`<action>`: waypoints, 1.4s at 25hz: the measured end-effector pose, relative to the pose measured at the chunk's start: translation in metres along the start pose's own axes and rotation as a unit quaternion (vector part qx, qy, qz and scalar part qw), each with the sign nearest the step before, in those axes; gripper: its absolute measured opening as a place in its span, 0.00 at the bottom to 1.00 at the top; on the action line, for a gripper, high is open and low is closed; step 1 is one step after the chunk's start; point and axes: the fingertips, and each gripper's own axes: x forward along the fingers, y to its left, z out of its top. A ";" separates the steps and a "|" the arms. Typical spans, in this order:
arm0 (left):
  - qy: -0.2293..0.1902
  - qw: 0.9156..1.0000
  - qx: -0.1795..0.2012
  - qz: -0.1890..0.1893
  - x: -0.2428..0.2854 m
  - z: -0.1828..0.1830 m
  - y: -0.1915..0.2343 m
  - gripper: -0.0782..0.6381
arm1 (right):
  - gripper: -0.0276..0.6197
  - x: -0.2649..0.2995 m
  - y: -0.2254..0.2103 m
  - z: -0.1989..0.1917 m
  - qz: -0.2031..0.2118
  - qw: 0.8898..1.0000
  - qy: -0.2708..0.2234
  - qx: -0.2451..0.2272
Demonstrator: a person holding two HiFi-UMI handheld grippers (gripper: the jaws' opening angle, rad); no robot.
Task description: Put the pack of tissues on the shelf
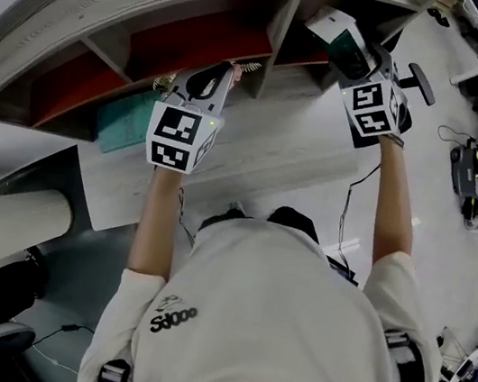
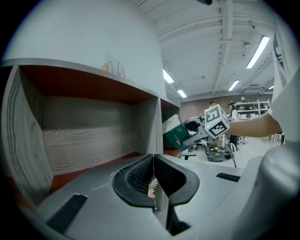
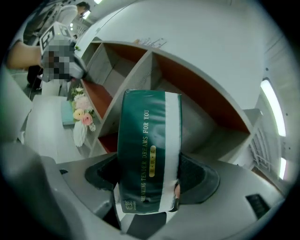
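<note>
Your right hand-held gripper is clamped on the pack of tissues, one jaw against each long side. The pack is dark green with one white band along its right edge. The pale lettering that runs up it reads "TENDER DREAMS FOR YOU"; the word before that is partly cut off, and the small print at the near end is too fine to read. Its long axis lies along the jaws, with the far end pointing up and away from you toward an open compartment of the shelf. In the head view you hold the pack in the air in front of the shelf's right-hand compartments, above the counter.

Your left hand-held gripper has its jaws closed together at the tips, with nothing clamped between them, and it faces a wood-backed, red-lined compartment further left.

There are one pack and two hand-held grippers. On the counter against the shelf stand one white vase of flowers and, just beside it, one teal box.
</note>
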 end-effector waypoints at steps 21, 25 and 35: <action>0.052 0.992 -0.044 0.105 0.023 -0.027 0.008 0.14 | 0.59 0.079 0.050 -0.010 0.070 0.946 -0.006 -0.318; 0.057 0.992 -0.044 0.105 0.032 -0.030 0.002 0.14 | 0.59 0.071 0.055 -0.012 0.106 0.947 -0.015 -0.303; 0.062 0.994 -0.036 0.078 0.051 -0.027 -0.017 0.14 | 0.59 0.061 0.058 -0.027 0.151 0.951 -0.025 -0.268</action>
